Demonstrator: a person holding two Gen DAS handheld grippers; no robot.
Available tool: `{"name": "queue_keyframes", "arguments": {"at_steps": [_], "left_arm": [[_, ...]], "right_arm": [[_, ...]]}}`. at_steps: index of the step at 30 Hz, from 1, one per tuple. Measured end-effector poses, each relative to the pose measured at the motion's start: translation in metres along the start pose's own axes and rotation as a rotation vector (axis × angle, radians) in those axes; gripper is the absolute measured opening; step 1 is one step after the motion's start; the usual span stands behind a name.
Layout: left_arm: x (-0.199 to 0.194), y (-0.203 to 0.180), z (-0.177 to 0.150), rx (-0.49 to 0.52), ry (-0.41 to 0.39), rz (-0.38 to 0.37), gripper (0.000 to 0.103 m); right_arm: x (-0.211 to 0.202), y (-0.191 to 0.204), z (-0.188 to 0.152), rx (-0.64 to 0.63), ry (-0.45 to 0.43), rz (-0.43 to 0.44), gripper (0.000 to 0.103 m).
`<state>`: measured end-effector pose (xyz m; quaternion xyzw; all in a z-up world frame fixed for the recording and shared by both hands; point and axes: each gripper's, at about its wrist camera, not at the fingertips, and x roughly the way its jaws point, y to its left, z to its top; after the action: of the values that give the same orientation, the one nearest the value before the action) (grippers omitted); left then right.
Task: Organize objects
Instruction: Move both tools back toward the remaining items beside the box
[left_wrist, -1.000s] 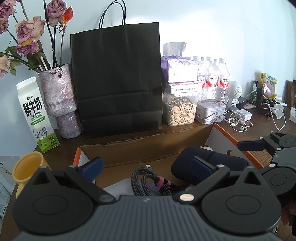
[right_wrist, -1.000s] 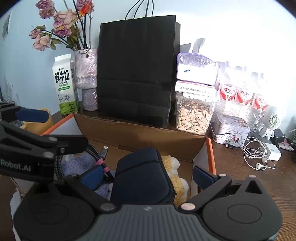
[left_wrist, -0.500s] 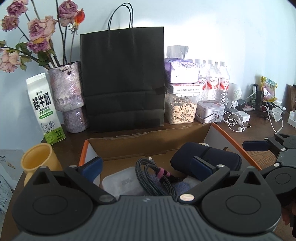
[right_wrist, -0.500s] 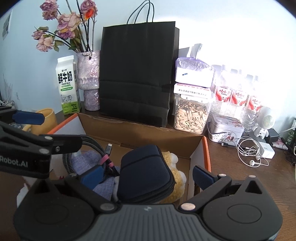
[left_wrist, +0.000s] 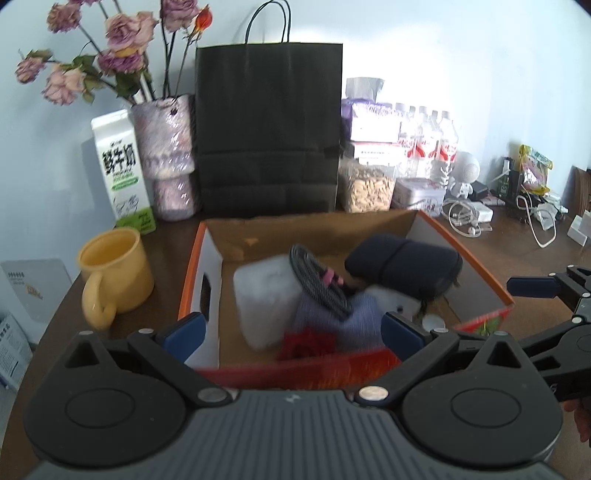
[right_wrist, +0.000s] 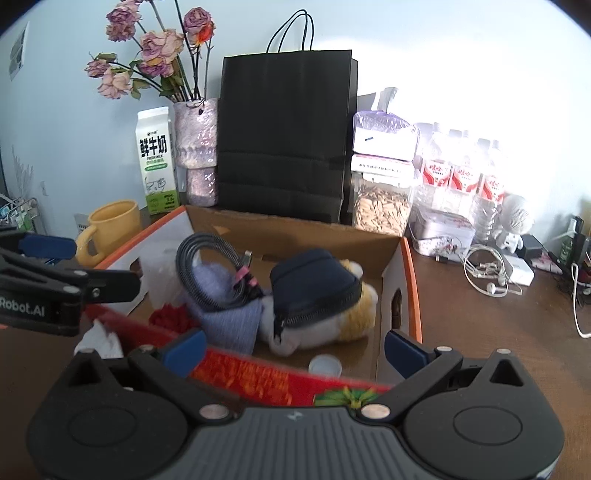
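Right wrist view: the cardboard box (right_wrist: 295, 236) holds a coiled cable (right_wrist: 207, 273) and navy pouch (right_wrist: 314, 291). Left of the box, the left gripper (right_wrist: 48, 246) reads "Robot.AI"; behind it, a milk carton (right_wrist: 157, 160) reads "FRESH MILK". Both grippers, including the right gripper (right_wrist: 293, 349), gape, holding nothing.

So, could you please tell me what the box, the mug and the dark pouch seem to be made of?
The box looks like corrugated cardboard: matte brown inside, printed orange and white outside. The mug seems to be glazed ceramic, though enamel is possible: smooth yellow with a soft sheen. The pouch appears to be matte navy woven fabric over a semi-rigid shell, with a zipper along its edge.
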<state>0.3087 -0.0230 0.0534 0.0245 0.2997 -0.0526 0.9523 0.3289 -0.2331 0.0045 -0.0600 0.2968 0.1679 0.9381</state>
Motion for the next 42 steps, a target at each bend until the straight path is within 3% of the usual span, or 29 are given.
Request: {"name": "queue_keyframes", "arguments": {"at_steps": [17, 27, 34, 40, 42], "left_arm": [[-0.036, 0.018, -0.08, -0.069, 0.097, 0.022, 0.103], [-0.059, 0.016, -0.117, -0.099, 0.084, 0.01, 0.103], [-0.058, 0.016, -0.12, -0.094, 0.072, 0.027, 0.103], [-0.055, 0.019, -0.122, -0.102, 0.076, 0.026, 0.103], [-0.053, 0.02, -0.122, -0.109, 0.079, 0.026, 0.103]], "right_arm": [[-0.043, 0.008, -0.077, 0.034, 0.059, 0.017, 0.103], [-0.063, 0.017, -0.12, 0.067, 0.075, 0.046, 0.103], [-0.06, 0.019, -0.12, 0.052, 0.049, 0.041, 0.103], [-0.051, 0.019, -0.117, 0.049, 0.05, 0.058, 0.09], [-0.048, 0.019, -0.116, 0.046, 0.045, 0.066, 0.081]]}}
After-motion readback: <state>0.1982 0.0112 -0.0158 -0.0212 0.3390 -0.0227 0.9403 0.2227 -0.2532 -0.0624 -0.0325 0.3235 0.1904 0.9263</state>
